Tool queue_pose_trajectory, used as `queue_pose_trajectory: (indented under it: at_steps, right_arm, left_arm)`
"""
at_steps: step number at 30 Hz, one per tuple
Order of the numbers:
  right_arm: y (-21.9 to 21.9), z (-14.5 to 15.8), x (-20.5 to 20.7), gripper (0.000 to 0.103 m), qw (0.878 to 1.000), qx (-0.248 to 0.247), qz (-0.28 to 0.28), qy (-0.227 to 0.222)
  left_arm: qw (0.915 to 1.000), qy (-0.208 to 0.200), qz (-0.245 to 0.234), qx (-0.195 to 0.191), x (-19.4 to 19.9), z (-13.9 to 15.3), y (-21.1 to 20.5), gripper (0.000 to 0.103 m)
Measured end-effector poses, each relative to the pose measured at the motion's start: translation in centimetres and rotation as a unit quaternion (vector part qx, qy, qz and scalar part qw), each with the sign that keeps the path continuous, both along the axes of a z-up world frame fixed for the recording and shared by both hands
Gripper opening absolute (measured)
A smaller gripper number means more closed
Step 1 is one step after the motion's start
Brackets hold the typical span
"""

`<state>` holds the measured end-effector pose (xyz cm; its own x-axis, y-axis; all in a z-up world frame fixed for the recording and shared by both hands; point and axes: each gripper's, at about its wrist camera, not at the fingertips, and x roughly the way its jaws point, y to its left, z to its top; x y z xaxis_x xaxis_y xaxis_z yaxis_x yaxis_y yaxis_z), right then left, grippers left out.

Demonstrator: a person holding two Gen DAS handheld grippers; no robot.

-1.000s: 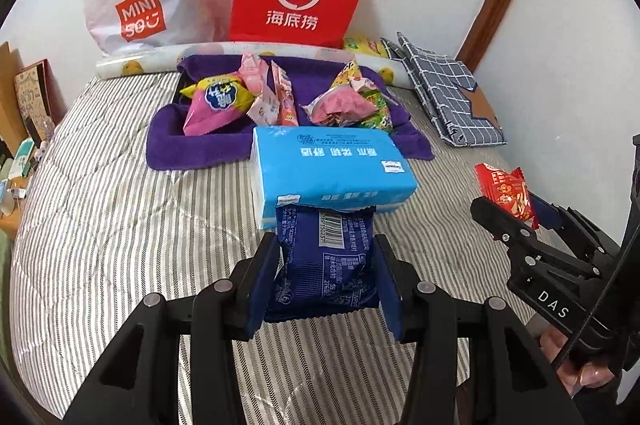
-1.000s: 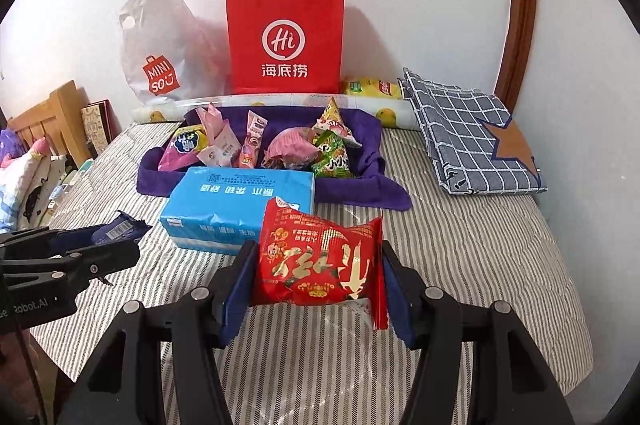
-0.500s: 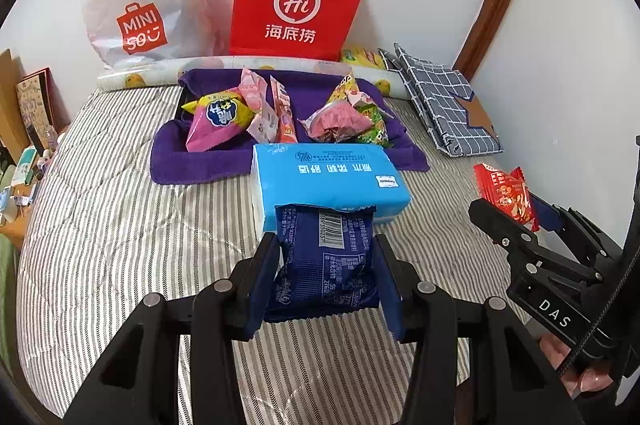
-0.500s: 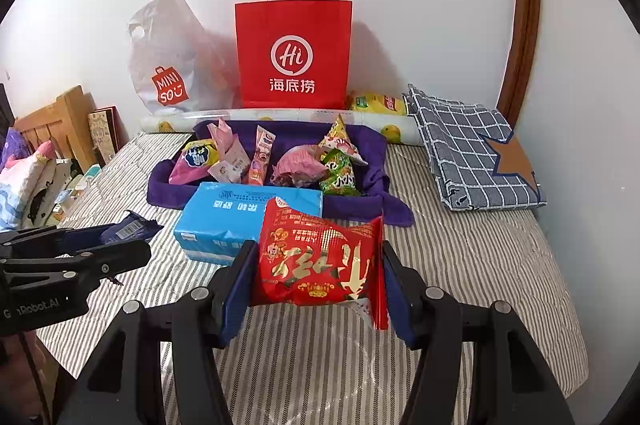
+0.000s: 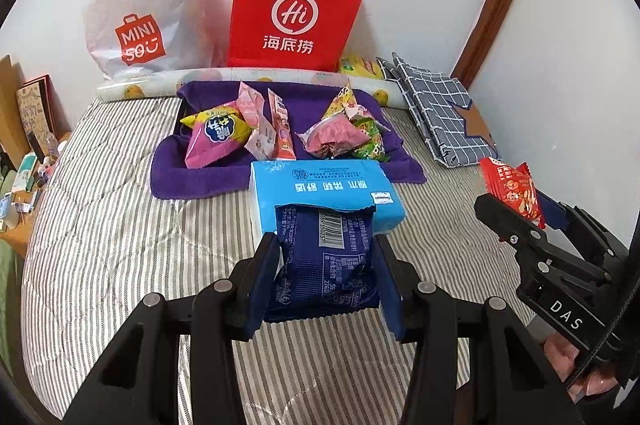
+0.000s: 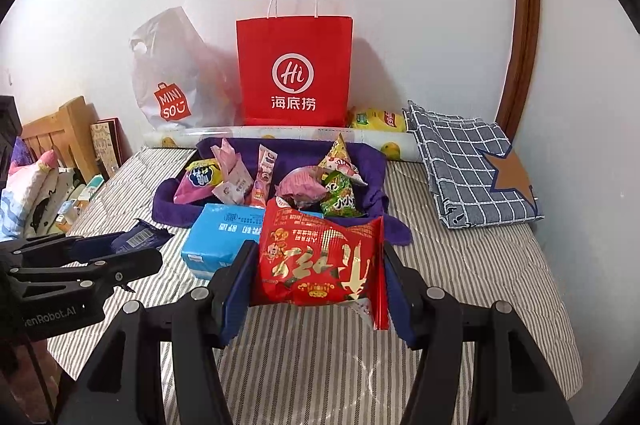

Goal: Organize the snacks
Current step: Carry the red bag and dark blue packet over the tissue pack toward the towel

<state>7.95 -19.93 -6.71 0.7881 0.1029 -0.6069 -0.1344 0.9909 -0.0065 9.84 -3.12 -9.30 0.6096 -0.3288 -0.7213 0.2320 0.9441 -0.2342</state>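
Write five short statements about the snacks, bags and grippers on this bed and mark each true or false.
1. The left gripper is shut on a dark blue snack packet. True.
2. The right gripper is open, with nothing in it. False: it is shut on a red snack packet.
3. The red paper bag lies flat on the bed. False: it stands upright by the wall.
4. Several snacks lie on the purple towel. True.
5. The blue tissue pack sits inside the white plastic bag. False: it lies on the striped bedding, in front of the towel.
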Motion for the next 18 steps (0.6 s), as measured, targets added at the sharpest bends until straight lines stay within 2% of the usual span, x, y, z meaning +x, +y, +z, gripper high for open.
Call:
queue_pose_trajectory:
  at_steps: [18]
  right_arm:
    - [-0.3,1.1,2.7,0.058,1.000,0.006,-0.001,-0.002]
  left_arm:
    - [1.0000,-0.004,-0.004,0.000,2.9,0.8,-0.2,0.047]
